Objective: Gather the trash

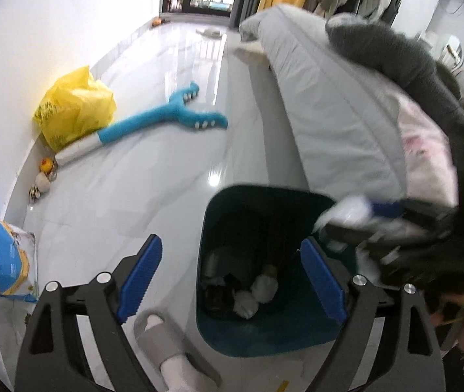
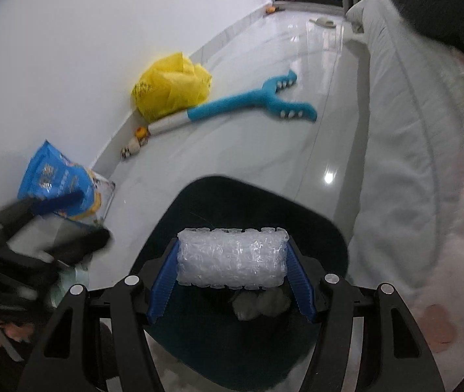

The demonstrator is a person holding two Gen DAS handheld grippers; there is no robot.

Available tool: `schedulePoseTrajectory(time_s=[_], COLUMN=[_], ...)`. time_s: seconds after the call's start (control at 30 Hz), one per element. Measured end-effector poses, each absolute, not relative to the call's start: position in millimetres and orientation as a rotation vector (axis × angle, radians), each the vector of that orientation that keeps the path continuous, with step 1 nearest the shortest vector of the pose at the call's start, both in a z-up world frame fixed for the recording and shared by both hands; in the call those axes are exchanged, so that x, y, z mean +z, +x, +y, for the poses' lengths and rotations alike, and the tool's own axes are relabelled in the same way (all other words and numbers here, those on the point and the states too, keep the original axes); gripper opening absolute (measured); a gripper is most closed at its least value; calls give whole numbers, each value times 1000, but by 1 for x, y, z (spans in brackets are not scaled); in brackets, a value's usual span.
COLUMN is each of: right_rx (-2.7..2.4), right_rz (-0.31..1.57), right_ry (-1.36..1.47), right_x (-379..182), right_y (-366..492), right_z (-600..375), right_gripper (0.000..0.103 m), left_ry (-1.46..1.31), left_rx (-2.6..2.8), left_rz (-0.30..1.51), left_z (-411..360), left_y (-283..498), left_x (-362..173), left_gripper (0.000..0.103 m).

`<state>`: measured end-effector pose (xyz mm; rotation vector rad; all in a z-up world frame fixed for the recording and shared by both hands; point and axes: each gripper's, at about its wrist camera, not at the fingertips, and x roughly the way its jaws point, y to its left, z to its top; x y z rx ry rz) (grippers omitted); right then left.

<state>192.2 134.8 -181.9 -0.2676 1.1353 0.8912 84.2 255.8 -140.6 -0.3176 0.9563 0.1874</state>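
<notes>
In the left wrist view, the left gripper [image 1: 232, 271] is seen at the bottom of the frame with its blue pads spread wide and nothing between them. The dark teal bin [image 1: 222, 333] is framed between and beyond the fingers, in the lower centre, and crumpled white paper [image 1: 258, 290] is seen lying on its bottom. A grey slipper [image 1: 163, 336] is placed just left of the bin at the lower edge. At the right of the frame, blurred, the right gripper [image 1: 356, 220] is seen over the bin's upper right rim with a pale bundle in its tip. A yellow bag [image 1: 75, 107] and a blue plush toy [image 1: 166, 114] are seen on the floor at the upper left, and a grey mattress [image 1: 323, 104] fills the upper right.

In the right wrist view, a roll of bubble wrap [image 2: 232, 258] is clamped crosswise between the blue pads of the right gripper, in the lower centre of the frame. The roll is held directly above the bin's open mouth, whose dark rim surrounds it. The left gripper is seen blurred at the lower left edge, beside a blue printed bag [image 2: 58, 183].
</notes>
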Motion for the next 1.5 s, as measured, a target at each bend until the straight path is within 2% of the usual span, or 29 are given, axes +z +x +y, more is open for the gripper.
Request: schedulePoseTrajectory(time_s=[0.37, 0.53, 0.77, 0.97, 1.07, 1.5], right_rx=[904, 878, 888, 871, 861, 729], right_rz=[1267, 1343, 1316, 1259, 1172, 937], right_ry=[-382, -465, -497, -406, -348, -142], right_x=[-215, -237, -226, -192, -155, -52], right_y=[177, 167, 159, 156, 156, 131], right_z=[148, 147, 138, 110, 87, -36], right_gripper=[65, 78, 79, 79, 79, 89], left_ry=[-257, -208, -151, -139, -106, -26], left_rx=[196, 171, 151, 139, 150, 128], left_rz=[751, 653, 602, 554, 543, 594], left_z=[259, 250, 233, 215, 202, 133], left_y=[74, 69, 65, 57, 53, 38], left_x=[-81, -52, -29, -9, 2, 11], left_gripper=[84, 84, 85, 93, 96, 100])
